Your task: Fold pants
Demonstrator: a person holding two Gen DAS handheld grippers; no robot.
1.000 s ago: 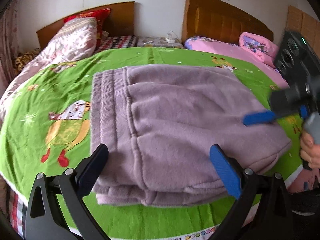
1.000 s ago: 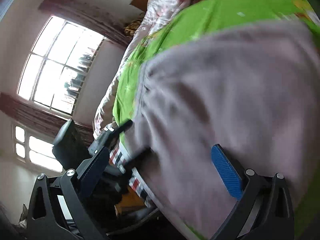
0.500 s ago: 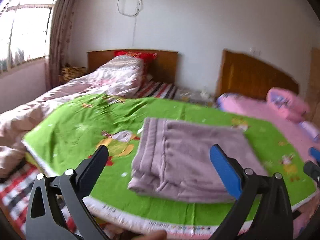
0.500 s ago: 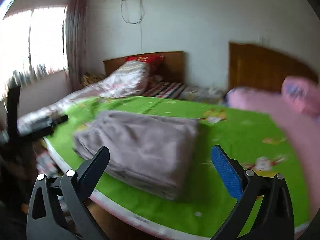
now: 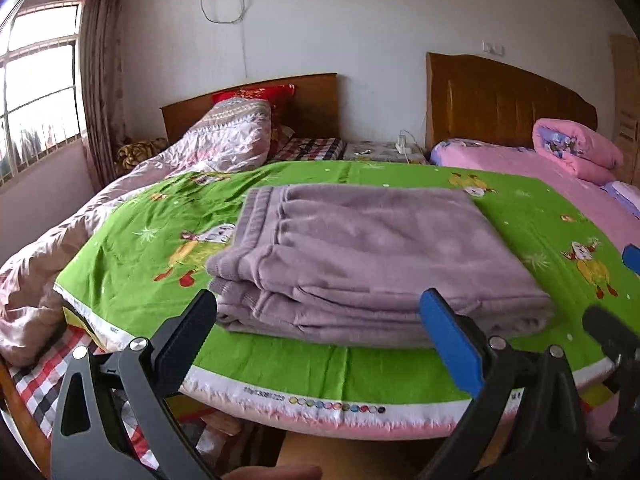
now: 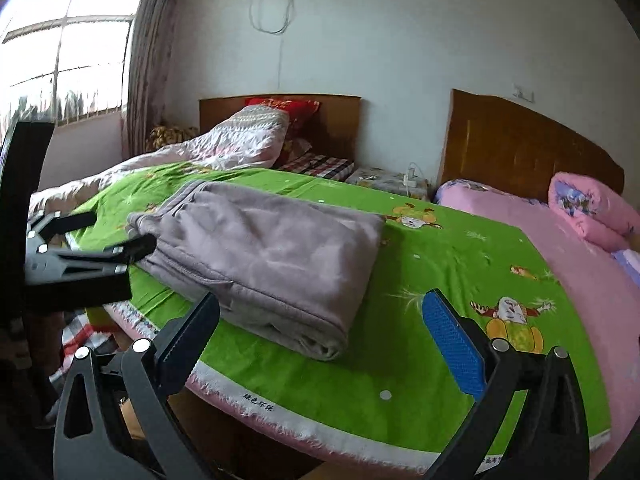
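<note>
Mauve fleece pants [image 5: 360,252] lie folded into a thick rectangle on the green cartoon-print sheet [image 5: 160,236], waistband to the left. My left gripper [image 5: 320,332] is open, held back off the near edge of the bed with nothing between its fingers. In the right wrist view the same folded pants [image 6: 264,256] lie left of centre, and my right gripper [image 6: 320,336] is open and empty, also back from the bed edge. The left gripper [image 6: 92,256] shows there at the far left, its fingers spread near the waistband end.
A rumpled pink quilt [image 5: 192,152] covers the left bed, a rolled pink quilt [image 5: 576,152] the right bed. Wooden headboards [image 5: 504,100] stand against the wall with a small bedside table [image 5: 384,150] between. A window [image 6: 68,52] is at left. A fingertip [image 5: 276,472] shows at the bottom.
Both grippers have pulled back from the pants toward the near bed edge and levelled out. The pants stay folded on the sheet.
</note>
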